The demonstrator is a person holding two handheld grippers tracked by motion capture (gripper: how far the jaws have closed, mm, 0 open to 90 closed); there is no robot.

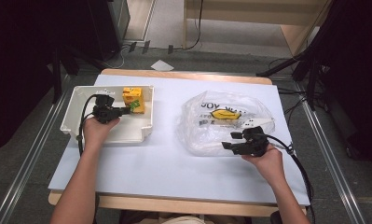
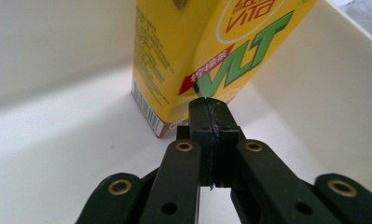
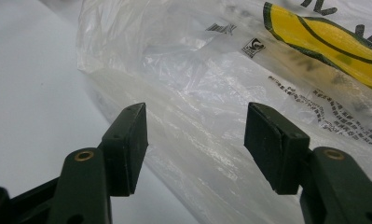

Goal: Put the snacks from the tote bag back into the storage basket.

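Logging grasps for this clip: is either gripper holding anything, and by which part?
Nothing held. Left gripper is shut empty before the yellow carton; right gripper is open at the plastic bag.

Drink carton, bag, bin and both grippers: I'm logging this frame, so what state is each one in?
Drink carton: upright in a back corner of the bin, not gripped.
White bin: open-topped, on the table, holding the carton.
Plastic bag: crumpled, lying on the table, not gripped.
Left gripper: jaws shut on nothing, tips just short of the carton.
Right gripper: jaws open at the bag's edge.

Left tongs [image 2: 210, 109] pressed together; right tongs [image 3: 196, 140] spread wide.
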